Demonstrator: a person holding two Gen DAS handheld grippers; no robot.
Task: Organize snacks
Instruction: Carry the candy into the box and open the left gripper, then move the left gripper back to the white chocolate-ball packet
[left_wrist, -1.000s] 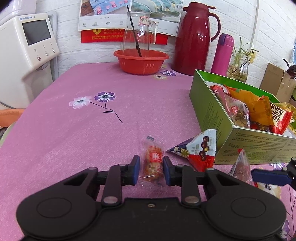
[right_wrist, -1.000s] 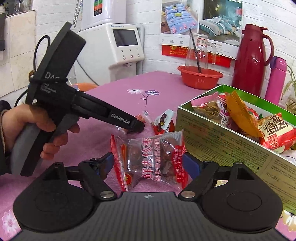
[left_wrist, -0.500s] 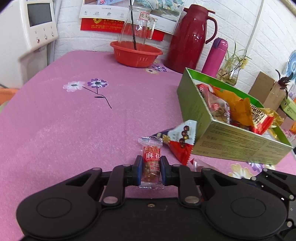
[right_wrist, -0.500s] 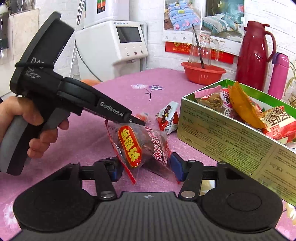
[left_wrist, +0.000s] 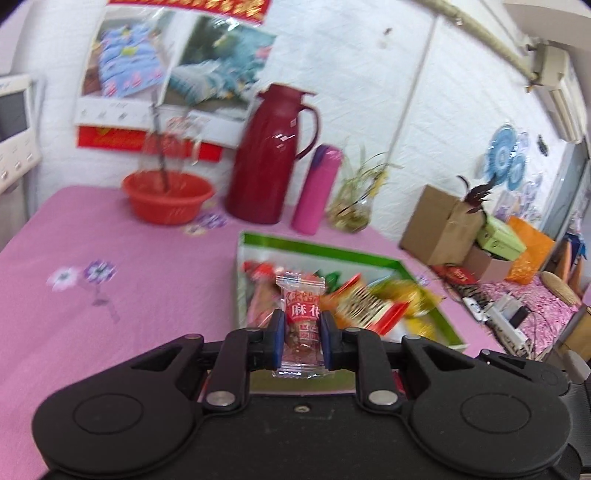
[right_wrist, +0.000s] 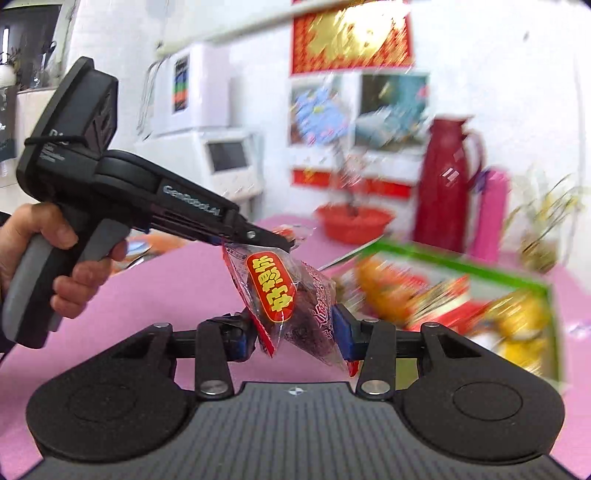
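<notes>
left gripper (left_wrist: 302, 338) pinches a small clear-wrapped snack (left_wrist: 301, 321) w/ a red label, blue pads pressed on both its sides, packet upright and held up off the pink tablecloth (left_wrist: 129, 295). past it at 12 to 2 o'clock in the left wrist view sits the green box (left_wrist: 321, 251), open-topped and already full of bright wrappers. beyond the box at 11 o'clock: a dark red thermos jug (left_wrist: 269, 155), a pink bottle (left_wrist: 317, 188) just beside it, a red basin (left_wrist: 168, 197) at 10 o'clock.

right gripper (right_wrist: 291, 339) has its jaws closing on a bigger clear bag of dark snacks (right_wrist: 291, 295) w/ a red-and-yellow label; the bag sits between the blue pads, both touching its crumpled sides, tilted up toward 11 o'clock. in the right wrist view the person's left hand (right_wrist: 55, 258) grips the other tool's handle at 9 o'clock, its tip near the bag's top edge. green box lies at 2 to 3 o'clock, blurred.
</notes>
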